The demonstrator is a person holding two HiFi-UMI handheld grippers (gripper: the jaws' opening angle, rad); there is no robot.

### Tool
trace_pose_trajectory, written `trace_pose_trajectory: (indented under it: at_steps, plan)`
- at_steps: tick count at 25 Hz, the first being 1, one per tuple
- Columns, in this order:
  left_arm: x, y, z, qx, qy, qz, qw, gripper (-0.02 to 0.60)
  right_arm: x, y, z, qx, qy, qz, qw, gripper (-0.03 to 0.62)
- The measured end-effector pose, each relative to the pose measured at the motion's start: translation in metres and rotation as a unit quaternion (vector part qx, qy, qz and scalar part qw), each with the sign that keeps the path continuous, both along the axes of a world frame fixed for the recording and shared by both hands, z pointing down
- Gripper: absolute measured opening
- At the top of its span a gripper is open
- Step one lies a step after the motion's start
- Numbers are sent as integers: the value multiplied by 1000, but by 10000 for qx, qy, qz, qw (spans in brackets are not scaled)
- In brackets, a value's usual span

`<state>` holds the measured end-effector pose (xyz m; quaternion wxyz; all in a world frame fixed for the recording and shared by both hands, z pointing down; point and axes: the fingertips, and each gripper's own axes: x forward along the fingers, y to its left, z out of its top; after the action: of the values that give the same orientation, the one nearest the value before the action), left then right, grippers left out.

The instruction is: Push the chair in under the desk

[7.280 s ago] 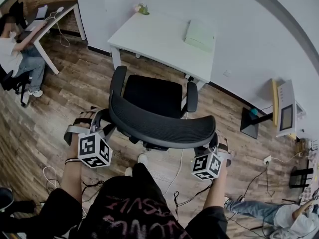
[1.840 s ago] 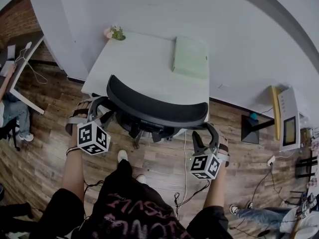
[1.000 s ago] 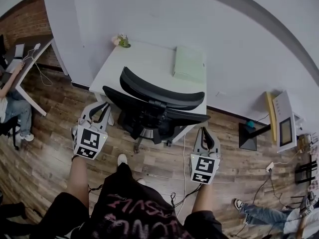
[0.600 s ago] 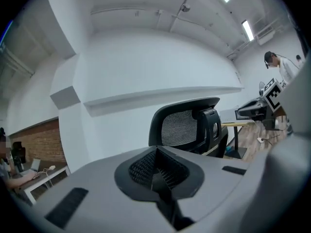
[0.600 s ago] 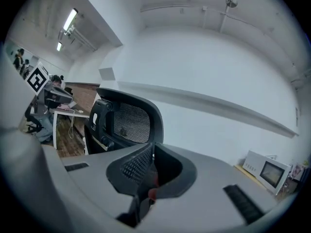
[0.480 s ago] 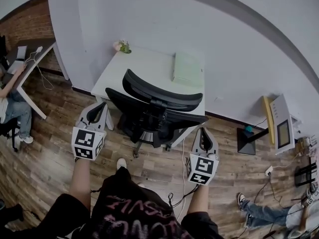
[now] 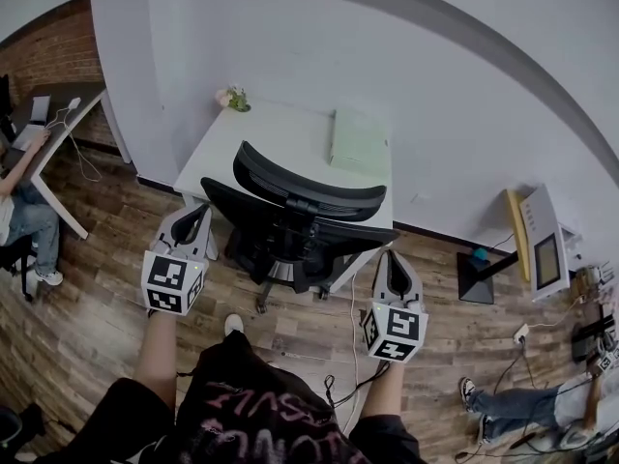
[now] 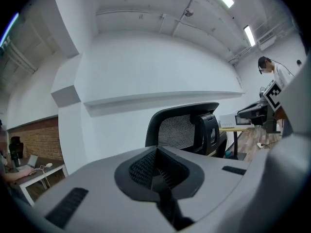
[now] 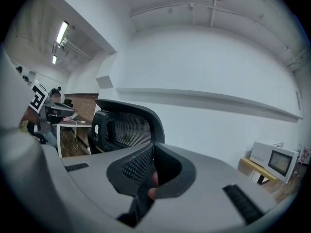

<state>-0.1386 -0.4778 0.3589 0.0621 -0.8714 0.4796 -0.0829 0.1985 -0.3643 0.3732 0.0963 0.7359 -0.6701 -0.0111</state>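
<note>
The black mesh office chair [image 7: 300,189] stands with its seat tucked under the white desk [image 7: 280,129], backrest toward me. My left gripper [image 7: 197,213] hangs shut to the left of the backrest, not touching it. To the right of the chair my right gripper [image 7: 394,259] is also shut and clear of it. In the left gripper view the left gripper [image 8: 155,150] has its jaws together with nothing in them, and the chair [image 8: 183,130] stands beyond. The right gripper [image 9: 152,149] is likewise empty in the right gripper view, and the chair [image 9: 127,124] is ahead at left.
A pale green box [image 7: 360,141] and a small flower pot [image 7: 232,98] sit on the desk. A white appliance [image 7: 542,245] stands on a yellow stand at right, beside a black stand [image 7: 479,269]. Cables [image 7: 348,356] trail on the wooden floor. A seated person [image 7: 19,211] is far left.
Both grippers, earlier at the backrest's ends while the chair rolled under the desk, have drawn back from it. The left jaws have closed fully.
</note>
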Motion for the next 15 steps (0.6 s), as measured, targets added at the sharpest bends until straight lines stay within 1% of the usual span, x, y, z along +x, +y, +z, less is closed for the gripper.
trace_pose_trajectory:
  at_steps: [4, 8, 15]
  plan:
    - [2, -1, -2, 13, 11, -16, 10000, 15, 2, -2, 1, -23, 146, -24, 9999, 26]
    - [7, -1, -3, 85, -19, 34, 10000, 15, 4, -5, 10, -80, -1, -42, 10000, 26]
    - [9, -1, -4, 86, 9, 36, 10000, 15, 2, -7, 7, -27, 87, -69, 9999, 26]
